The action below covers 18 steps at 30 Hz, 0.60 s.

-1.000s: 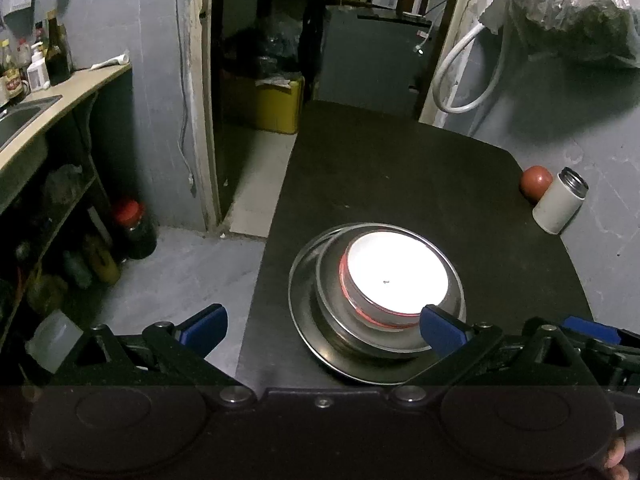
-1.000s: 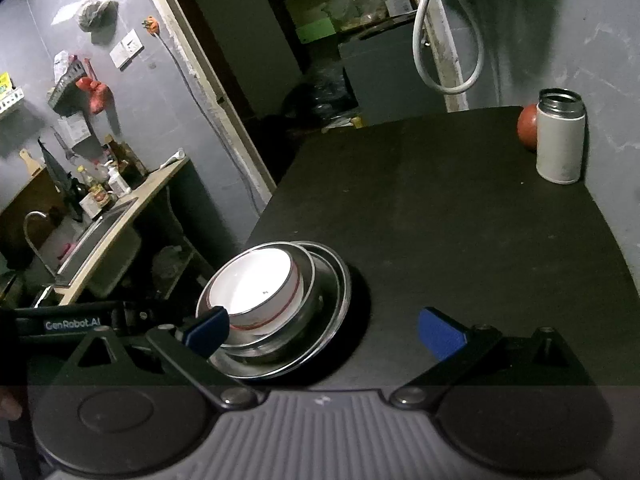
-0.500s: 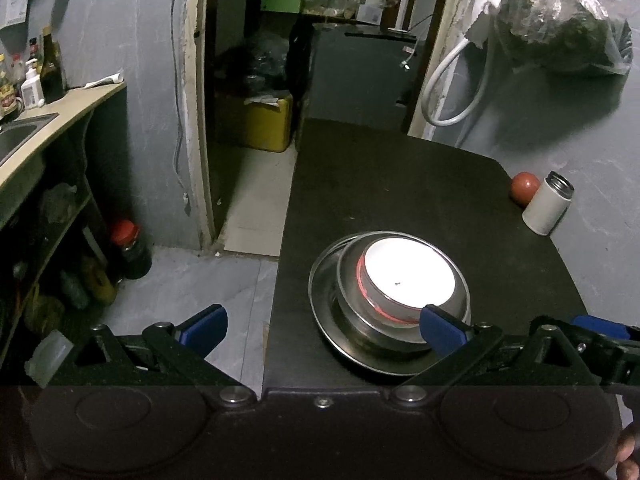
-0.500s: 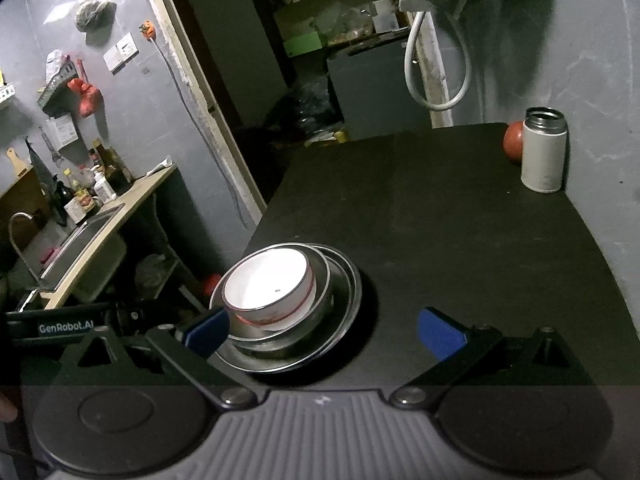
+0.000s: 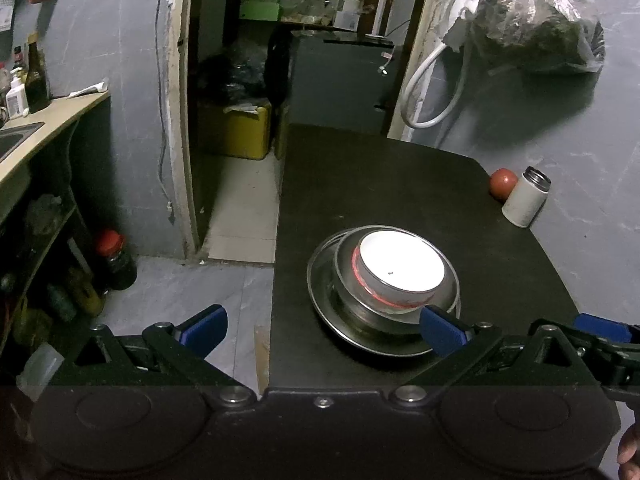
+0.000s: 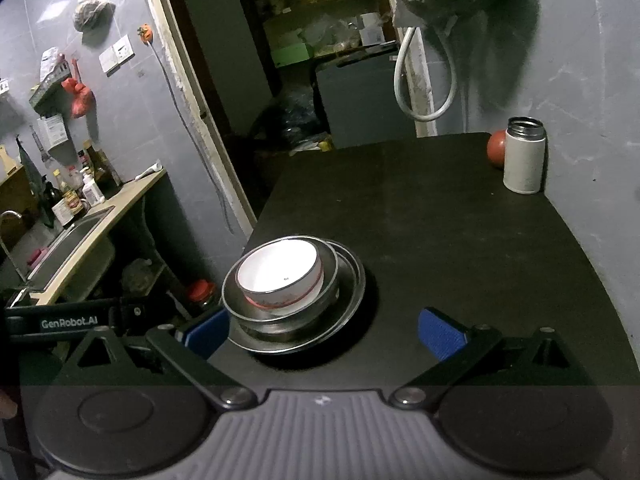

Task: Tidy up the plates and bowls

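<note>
**Left wrist view: nested dishes stacked near the table's left edge**

Left wrist view: a white bowl with a red band around its outside (image 5: 401,267) is seen nested in a stainless-steel bowl (image 5: 346,276), which is set on a round stainless-steel plate (image 5: 320,280). The stack is placed on a black table (image 5: 380,184) close to its left edge and towards the near end. A small dark speck is seen on the bowl's white interior, which is washed out by glare in this view. In the right wrist view the white bowl (image 6: 280,270) is shown with a dark rim, and its red band is visible just above the edge of the steel bowl (image 6: 232,292); the plate (image 6: 352,280) projects beyond both.

The left gripper (image 5: 320,322) is held with its blue-padded jaws spread wide and nothing between them; its right pad is seen against the near edge of the plate, though contact cannot be judged. The right gripper (image 6: 324,332) is likewise spread wide and empty, just beside the stack.

At the far right corner of the table, a white cylindrical flask with a steel rim (image 6: 524,156) is stood upright, with a red round object (image 6: 496,149) just beside it.

The words "GenRobot.AI" are read in white on the black body (image 6: 68,322) of the left gripper in the right wrist view.
</note>
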Each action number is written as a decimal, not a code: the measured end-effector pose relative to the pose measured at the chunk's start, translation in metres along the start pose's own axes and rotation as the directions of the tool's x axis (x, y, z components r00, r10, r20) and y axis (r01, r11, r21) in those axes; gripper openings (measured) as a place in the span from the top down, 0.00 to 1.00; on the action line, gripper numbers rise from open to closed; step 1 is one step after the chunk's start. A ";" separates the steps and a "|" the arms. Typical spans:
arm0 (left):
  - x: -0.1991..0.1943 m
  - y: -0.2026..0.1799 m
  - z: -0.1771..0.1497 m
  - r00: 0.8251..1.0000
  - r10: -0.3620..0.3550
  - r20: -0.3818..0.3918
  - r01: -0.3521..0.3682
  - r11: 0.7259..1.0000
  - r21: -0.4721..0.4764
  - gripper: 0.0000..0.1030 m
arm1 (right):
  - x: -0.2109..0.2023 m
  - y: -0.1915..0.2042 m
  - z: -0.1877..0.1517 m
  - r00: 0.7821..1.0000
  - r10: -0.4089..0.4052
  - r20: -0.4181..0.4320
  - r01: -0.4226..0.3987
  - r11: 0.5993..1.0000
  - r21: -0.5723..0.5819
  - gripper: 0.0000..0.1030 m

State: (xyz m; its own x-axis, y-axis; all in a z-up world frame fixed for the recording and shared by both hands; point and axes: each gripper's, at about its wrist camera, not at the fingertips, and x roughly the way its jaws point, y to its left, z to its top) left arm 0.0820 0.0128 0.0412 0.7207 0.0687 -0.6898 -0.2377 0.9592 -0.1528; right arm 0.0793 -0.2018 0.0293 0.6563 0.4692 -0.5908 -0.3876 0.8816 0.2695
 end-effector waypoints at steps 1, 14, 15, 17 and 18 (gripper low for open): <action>-0.001 0.001 -0.001 1.000 -0.004 0.000 0.004 1.000 0.004 0.01 | -0.002 0.000 -0.002 1.000 -0.003 0.002 0.003 1.000 0.002 0.00; -0.020 0.018 -0.013 0.999 -0.034 0.022 0.032 0.997 0.075 0.01 | -0.020 0.025 -0.024 0.999 -0.038 0.031 0.038 0.999 0.017 0.00; -0.021 0.020 -0.014 0.999 -0.035 0.022 0.034 0.996 0.077 0.01 | -0.021 0.027 -0.026 0.999 -0.041 0.032 0.040 0.999 0.018 0.00; -0.024 0.023 -0.017 0.999 -0.039 0.022 0.037 0.996 0.080 0.01 | -0.023 0.030 -0.029 0.998 -0.045 0.033 0.044 0.999 0.021 0.00; -0.025 0.025 -0.019 0.999 -0.041 0.020 0.039 0.996 0.081 0.01 | -0.024 0.031 -0.031 0.998 -0.046 0.032 0.045 0.999 0.023 0.00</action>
State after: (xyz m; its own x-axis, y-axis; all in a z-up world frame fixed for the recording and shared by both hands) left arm 0.0461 0.0302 0.0413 0.7426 0.0351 -0.6688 -0.1561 0.9802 -0.1218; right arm 0.0314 -0.1871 0.0284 0.6941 0.4295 -0.5777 -0.3424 0.9029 0.2599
